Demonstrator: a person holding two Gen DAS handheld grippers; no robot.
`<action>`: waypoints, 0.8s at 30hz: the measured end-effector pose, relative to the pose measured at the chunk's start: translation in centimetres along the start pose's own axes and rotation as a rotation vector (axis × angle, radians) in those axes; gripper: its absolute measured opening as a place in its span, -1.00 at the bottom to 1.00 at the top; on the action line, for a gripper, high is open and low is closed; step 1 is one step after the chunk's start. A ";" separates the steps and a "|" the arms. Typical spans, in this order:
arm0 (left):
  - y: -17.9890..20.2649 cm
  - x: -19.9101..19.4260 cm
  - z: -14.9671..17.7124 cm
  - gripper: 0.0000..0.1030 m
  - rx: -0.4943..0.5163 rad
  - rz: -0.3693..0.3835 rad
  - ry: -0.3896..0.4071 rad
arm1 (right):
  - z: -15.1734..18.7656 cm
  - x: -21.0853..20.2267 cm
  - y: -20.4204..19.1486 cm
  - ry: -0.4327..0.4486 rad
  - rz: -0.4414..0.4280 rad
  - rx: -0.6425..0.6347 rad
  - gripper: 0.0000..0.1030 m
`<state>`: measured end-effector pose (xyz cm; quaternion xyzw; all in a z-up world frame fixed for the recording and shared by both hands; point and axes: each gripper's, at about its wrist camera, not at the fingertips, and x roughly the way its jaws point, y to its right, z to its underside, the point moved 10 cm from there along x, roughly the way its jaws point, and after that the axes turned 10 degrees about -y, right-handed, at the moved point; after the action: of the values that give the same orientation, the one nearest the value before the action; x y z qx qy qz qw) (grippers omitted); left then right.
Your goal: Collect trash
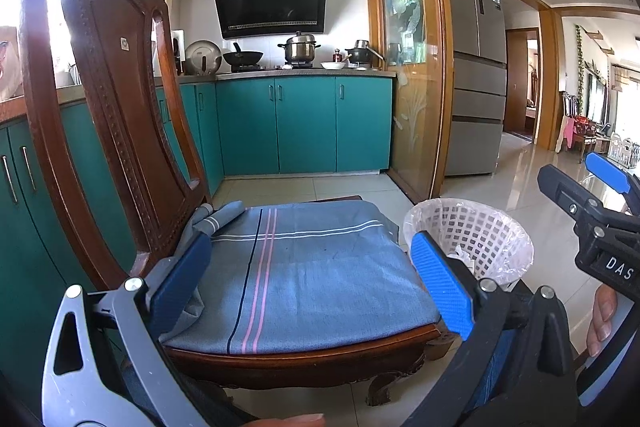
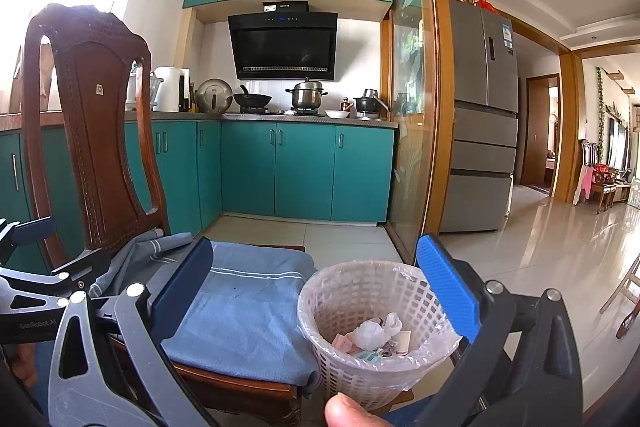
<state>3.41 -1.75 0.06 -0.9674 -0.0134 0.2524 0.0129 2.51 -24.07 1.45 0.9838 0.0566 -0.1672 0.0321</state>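
Both claws empty. Left claw (image 1: 312, 287) spread wide, nothing between its blue pads; it hangs over the front edge of the chair seat (image 1: 312, 359). Right claw (image 2: 316, 291) likewise spread, nothing held, aimed partly at the seat's right edge and partly over the bin.

The task's container: a white lattice wastebasket (image 2: 372, 375) with a clear plastic liner (image 2: 408, 269) folded over its rim. It stands on the tiled floor (image 2: 520, 267) just beside the right front corner of the chair. I judge it sits there so a drop from the seat is short.

Inside the basket: crumpled white tissue (image 2: 370, 333), with scraps of paper or packaging around it, pinkish and bluish. I cannot identify the scraps.

The seat carries a blue-grey striped cloth (image 1: 304, 279), bunched at its back left corner against the carved chair back (image 1: 108, 99). I see no loose trash on the cloth. My judgement: the visible pieces are already binned, or the next one lies out of frame.

Writing legible:
- "DAS" on the right claw's body, seen from the left wrist view (image 1: 619, 273), cut off at the frame edge.
- "GenRobot.AI" on the left claw's body, seen from the right wrist view (image 2: 38, 323).
- Range hood (image 2: 284, 43) badge: too small to read.
- Refrigerator (image 2: 484, 115) sticker: unreadable.
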 end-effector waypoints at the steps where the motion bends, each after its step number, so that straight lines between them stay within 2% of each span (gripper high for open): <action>1: 0.0 0.0 0.0 0.94 0.001 0.001 -0.001 | 0.0 0.0 0.0 -0.001 0.000 0.001 0.94; 24: 0.2 0.6 0.5 0.94 0.010 0.005 -0.017 | 0.2 0.0 -0.1 -0.010 -0.006 0.006 0.94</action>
<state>3.68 -1.90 -0.68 -0.9652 -0.0097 0.2610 0.0167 2.44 -24.01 1.30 0.9828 0.0589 -0.1725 0.0289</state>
